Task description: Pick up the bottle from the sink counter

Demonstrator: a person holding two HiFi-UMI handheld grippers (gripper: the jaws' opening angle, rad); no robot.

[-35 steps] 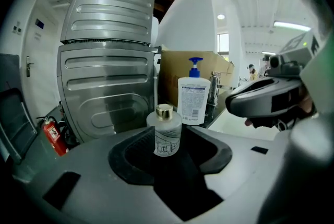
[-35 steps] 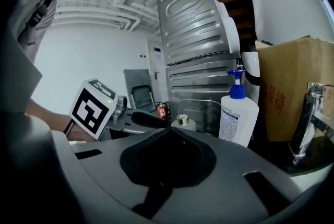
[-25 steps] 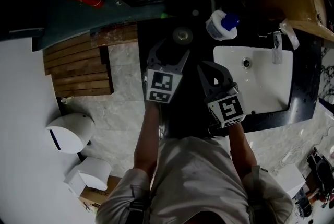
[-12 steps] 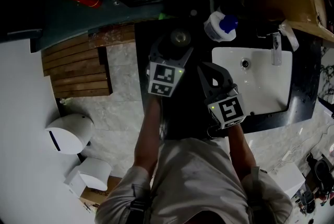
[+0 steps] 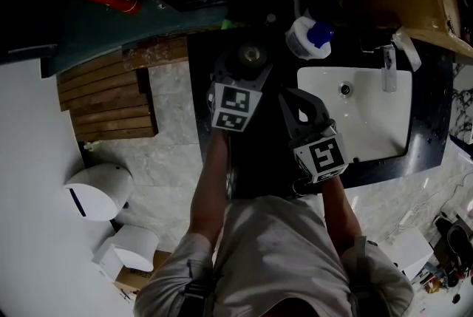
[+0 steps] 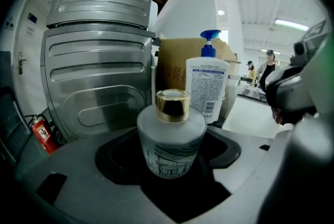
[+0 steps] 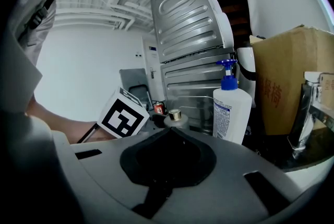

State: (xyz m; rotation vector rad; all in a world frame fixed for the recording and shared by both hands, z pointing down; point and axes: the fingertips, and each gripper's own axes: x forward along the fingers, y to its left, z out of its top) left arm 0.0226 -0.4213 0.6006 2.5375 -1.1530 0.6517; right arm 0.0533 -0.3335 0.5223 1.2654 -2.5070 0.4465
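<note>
A small frosted bottle (image 6: pixel 171 139) with a gold cap (image 5: pixel 252 55) stands upright on the dark counter (image 5: pixel 255 160). My left gripper (image 5: pixel 244 66) is open, one jaw on each side of the bottle. Its jaws have just been opening, and dark gaps show between the pads and the glass. My right gripper (image 5: pixel 301 106) hovers over the counter to the bottle's right. It is shut with nothing in it, and the bottle (image 7: pixel 175 116) shows beyond its tips.
A white pump bottle (image 5: pixel 309 37) with a blue top stands right of the small bottle, at the corner of the white sink (image 5: pixel 369 123). The faucet (image 5: pixel 387 68) is at the sink's far side. A ribbed metal panel (image 6: pixel 99 61) and a cardboard box (image 7: pixel 287 77) stand behind.
My left gripper has moved forward along the counter, so its jaws now flank the bottle. The right gripper has stayed where it was.
</note>
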